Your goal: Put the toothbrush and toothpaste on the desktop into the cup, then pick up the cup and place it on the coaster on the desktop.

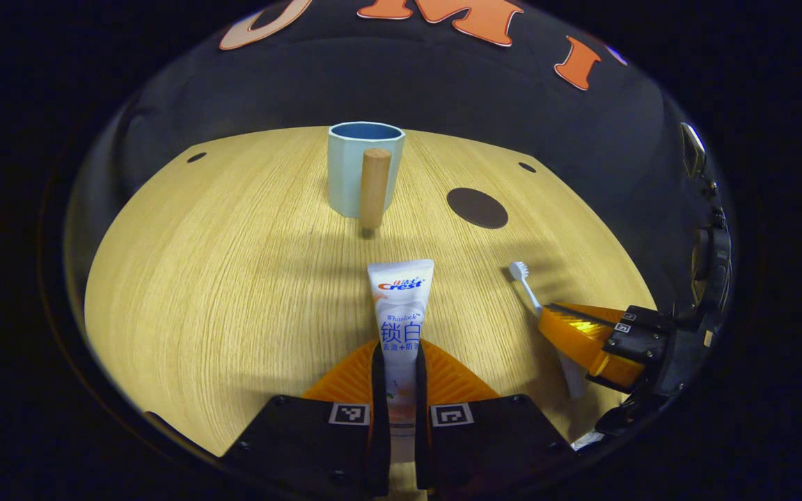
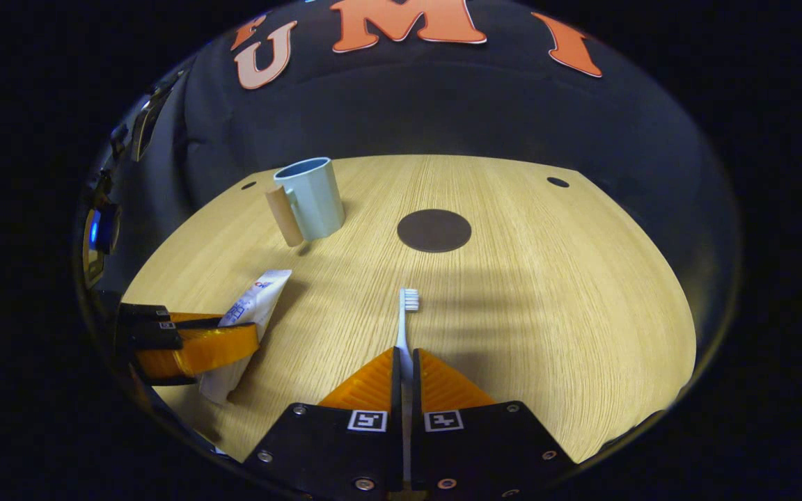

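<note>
Between left gripper (image 1: 399,351) jaws, clamped toothpaste (image 1: 401,306); between right gripper (image 2: 406,362) jaws, clamped toothbrush (image 2: 406,323).

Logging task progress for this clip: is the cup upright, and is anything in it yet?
Upright: the cup stands on the desktop, mouth up. What shows of its inside looks empty; the toothpaste and toothbrush are outside, each between a gripper's fingers.

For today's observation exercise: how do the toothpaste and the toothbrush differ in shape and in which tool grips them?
The toothpaste is a wide flat tube; the toothbrush is a thin stick with bristles. The left tool clamps the toothpaste; the right tool clamps the toothbrush. Both are mostly white and point toward the cup.
</note>
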Tool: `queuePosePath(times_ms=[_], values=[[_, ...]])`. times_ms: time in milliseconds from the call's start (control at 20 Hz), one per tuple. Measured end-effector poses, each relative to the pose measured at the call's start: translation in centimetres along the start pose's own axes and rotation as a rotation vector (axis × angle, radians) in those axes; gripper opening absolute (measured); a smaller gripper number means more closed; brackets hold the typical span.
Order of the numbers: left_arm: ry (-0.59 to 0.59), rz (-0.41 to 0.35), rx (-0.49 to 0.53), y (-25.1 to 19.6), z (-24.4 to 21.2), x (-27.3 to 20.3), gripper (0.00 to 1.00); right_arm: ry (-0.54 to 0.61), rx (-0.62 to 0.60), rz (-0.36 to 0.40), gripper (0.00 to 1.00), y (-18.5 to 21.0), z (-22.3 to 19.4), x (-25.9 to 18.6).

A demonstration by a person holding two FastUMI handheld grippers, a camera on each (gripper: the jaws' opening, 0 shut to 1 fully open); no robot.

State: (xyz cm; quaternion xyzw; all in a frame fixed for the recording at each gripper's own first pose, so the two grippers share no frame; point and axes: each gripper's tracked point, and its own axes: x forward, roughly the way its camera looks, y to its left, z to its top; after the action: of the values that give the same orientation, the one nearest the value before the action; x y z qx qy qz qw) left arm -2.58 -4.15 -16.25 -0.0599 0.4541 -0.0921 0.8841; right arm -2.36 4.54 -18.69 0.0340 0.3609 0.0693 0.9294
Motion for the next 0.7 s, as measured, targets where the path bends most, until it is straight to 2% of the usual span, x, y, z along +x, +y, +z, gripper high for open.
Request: queuePosePath(times_ms=[250,700], values=[[-0.088,-0.001,0.031,-0.2,3.0,-2.0,0.18,-0.096,0.043,0.027,0.05,-0.3,2.6,-0.9],[-0.288,0.038,0.122,0.1,8.3,-4.6,0.18,-0.261,0.001,0.031,0.05,-1.2,6.9,-3.0]])
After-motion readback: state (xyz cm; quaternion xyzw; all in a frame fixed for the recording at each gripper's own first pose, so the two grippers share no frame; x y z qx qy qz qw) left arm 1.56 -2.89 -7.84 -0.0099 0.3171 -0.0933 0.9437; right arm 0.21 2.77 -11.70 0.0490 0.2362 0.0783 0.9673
